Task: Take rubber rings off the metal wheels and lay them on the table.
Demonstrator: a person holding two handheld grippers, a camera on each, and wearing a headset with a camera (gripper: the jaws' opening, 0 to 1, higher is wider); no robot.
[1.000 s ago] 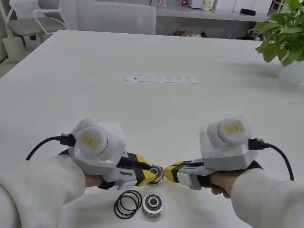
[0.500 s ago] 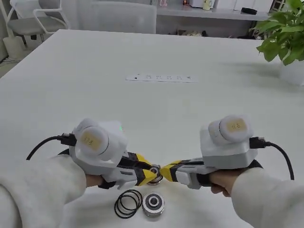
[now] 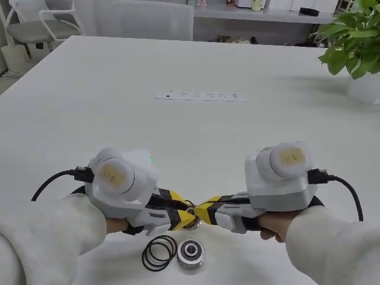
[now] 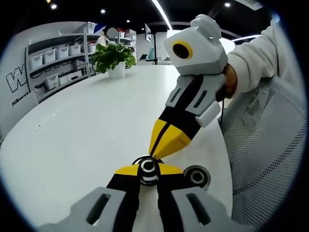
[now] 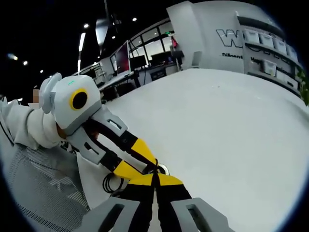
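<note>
My left gripper (image 3: 187, 217) (image 4: 147, 168) is shut on a small metal wheel (image 4: 148, 176) held just above the table. My right gripper (image 3: 202, 212) (image 5: 154, 178) meets it tip to tip from the right. Its jaws are pinched together on the black rubber ring (image 4: 139, 159) at the wheel's rim. In the left gripper view the right gripper (image 4: 158, 153) comes down from the upper right onto the wheel. On the table just in front of the tips lie loose black rubber rings (image 3: 158, 253) and, beside them, a second metal wheel (image 3: 190, 253) (image 4: 197, 176).
The white table (image 3: 190, 136) stretches far ahead. A white power strip (image 3: 200, 95) lies mid-table. A potted plant (image 3: 355, 41) stands at the far right, chairs (image 3: 35, 27) beyond the far left edge. A black cable (image 3: 50, 181) trails from each gripper.
My right gripper has slid a little to the left, closing up against the left gripper's tips over the wheel. The left gripper, loose rings and second wheel have stayed put.
</note>
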